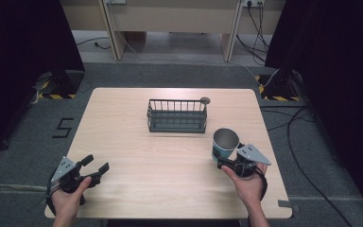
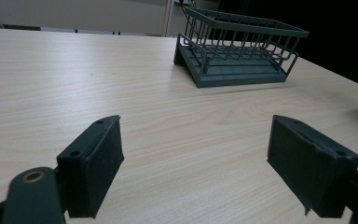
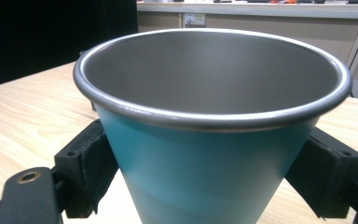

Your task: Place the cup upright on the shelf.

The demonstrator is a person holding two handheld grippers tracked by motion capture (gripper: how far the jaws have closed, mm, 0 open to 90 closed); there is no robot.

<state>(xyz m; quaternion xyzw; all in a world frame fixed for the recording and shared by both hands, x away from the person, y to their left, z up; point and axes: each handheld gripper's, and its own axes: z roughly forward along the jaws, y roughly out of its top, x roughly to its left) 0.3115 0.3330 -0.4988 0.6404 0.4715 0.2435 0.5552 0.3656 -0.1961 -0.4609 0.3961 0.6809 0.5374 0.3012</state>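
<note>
Right claw (image 1: pixel 228 160), lower right of the high view: jaws pinch a teal metal cup (image 1: pixel 224 144) upright between them, over the bench (image 1: pixel 137 156). Left claw (image 1: pixel 96 165), lower left: jaws spread, empty. Wire rack (image 1: pixel 177 116) at bench centre, well apart from both.

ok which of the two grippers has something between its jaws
The right gripper: its jaws sit on either side of the teal cup, pads against the wall. The left gripper is open over bare table, with nothing between its jaws.
</note>
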